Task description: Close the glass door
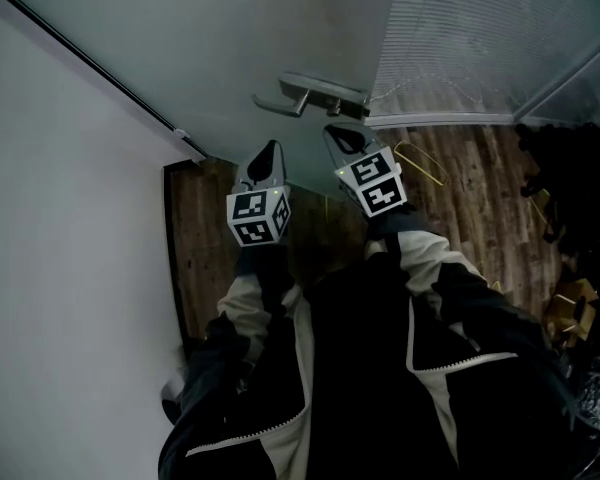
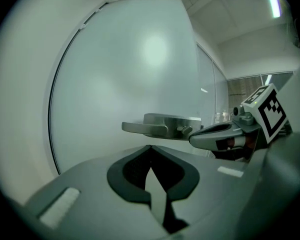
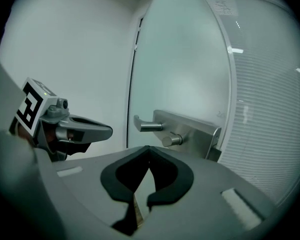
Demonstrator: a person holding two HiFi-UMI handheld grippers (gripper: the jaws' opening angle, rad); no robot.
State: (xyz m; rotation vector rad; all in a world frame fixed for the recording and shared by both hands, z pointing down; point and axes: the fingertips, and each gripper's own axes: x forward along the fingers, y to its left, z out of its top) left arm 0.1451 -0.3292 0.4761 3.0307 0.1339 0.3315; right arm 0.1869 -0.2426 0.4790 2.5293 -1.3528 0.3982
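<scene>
The frosted glass door fills the top of the head view, and its metal lever handle sits on a steel plate near the door's right edge. Both grippers point at the pane just below the handle. My left gripper is left of the handle, its jaws shut with nothing between them. My right gripper sits right under the handle plate, jaws likewise shut and empty. Whether either tip touches the glass I cannot tell. The handle shows ahead in the left gripper view, and the handle also in the right gripper view.
A white wall runs along the left, meeting the door at a dark frame strip. Right of the door stands a glass partition with blinds. Dark clutter lies on the wooden floor at the right.
</scene>
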